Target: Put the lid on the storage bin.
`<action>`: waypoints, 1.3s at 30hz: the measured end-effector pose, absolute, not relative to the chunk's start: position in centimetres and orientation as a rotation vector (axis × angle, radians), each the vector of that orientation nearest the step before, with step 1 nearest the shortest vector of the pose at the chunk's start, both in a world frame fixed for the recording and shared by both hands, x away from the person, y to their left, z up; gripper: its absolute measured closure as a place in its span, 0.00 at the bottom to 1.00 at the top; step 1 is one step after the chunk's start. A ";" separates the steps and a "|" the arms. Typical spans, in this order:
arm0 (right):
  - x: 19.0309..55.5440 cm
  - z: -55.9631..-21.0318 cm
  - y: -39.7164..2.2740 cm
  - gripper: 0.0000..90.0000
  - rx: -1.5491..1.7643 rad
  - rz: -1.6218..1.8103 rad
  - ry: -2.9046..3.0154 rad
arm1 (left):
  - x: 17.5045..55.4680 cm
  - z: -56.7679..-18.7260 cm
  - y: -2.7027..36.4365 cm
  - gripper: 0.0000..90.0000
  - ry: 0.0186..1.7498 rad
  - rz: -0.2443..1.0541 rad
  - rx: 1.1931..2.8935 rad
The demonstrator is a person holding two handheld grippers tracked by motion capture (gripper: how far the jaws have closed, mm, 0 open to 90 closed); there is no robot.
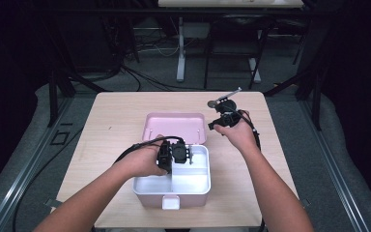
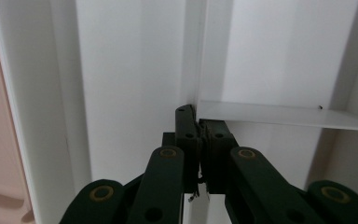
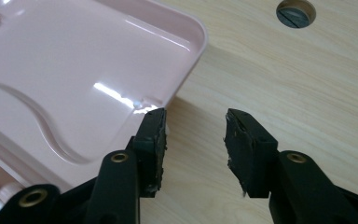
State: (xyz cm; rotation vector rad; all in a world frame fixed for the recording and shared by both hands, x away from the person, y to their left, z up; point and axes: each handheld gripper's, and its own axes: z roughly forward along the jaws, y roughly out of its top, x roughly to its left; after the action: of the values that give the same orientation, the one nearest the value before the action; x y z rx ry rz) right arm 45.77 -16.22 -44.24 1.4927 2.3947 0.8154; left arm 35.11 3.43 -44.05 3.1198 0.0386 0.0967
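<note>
Nearest, left gripper (image 2: 199, 133) down inside white box (image 1: 198, 186), jaws clenched on the thin divider (image 2: 279, 114) where it meets the cross wall. Pink lid (image 1: 174, 126) flat on table (image 1: 116, 116) behind box. Right gripper (image 3: 195, 140) hovering beside lid's corner, jaws parted, nothing between.

Lid (image 1: 175, 126) behind box (image 1: 172, 191) (touching); both on table (image 1: 116, 116)
</note>
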 end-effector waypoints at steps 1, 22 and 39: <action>45.9 -44.2 -16.1 0.65 1.494 0.813 2.405 | 35.1 -44.0 3.4 0.96 0.038 0.095 3.120; 48.2 -44.5 -13.1 0.65 1.532 0.776 2.370 | 35.1 -44.0 3.4 0.97 0.039 0.097 3.120; 49.2 -45.9 -12.6 0.73 1.638 0.714 2.400 | 35.1 -44.0 3.4 0.97 0.037 0.097 3.121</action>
State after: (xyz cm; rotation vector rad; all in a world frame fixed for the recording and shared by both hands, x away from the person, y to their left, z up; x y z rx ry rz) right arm 49.24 -12.55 -45.94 1.6379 2.4000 0.7143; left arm 35.12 3.41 -44.05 3.1209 0.0372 0.0972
